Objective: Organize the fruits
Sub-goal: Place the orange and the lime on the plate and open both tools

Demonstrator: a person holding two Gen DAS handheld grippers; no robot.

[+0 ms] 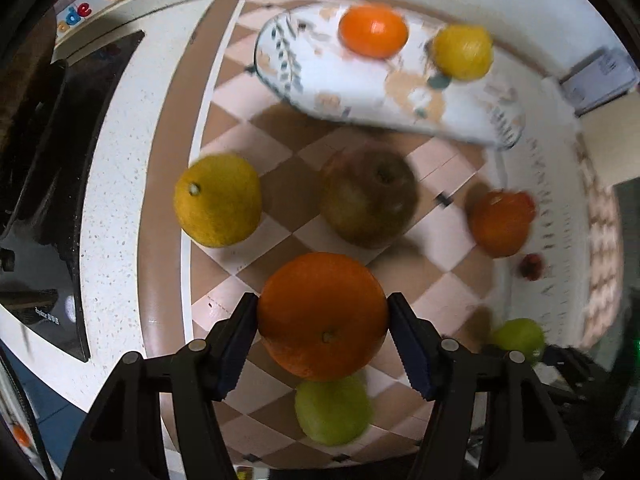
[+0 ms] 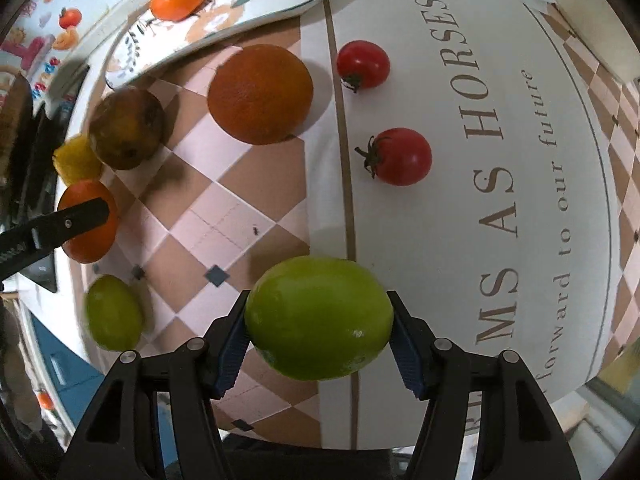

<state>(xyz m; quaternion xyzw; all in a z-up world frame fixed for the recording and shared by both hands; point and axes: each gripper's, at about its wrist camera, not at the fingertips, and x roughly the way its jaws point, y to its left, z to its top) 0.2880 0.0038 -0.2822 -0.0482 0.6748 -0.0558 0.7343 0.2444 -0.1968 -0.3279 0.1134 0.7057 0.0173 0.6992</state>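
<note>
With both grippers clamped, left gripper [image 1: 322, 320] on a round orange [image 1: 322, 316], right gripper [image 2: 318, 322] on a smooth green fruit [image 2: 318, 318], the floral oval plate [image 1: 304, 76] lies ahead of both, probably nearer the left.

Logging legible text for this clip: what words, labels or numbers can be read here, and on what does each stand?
"MS AS HORSES": large brown capitals on the white band of the checked tablecloth; the start is cut off.
"forward to our future": smaller italic line beside it, same cloth.
"ade": coloured letters on the fruit-printed wall panel; partial.
Label on the black appliance: too small to read.
</note>
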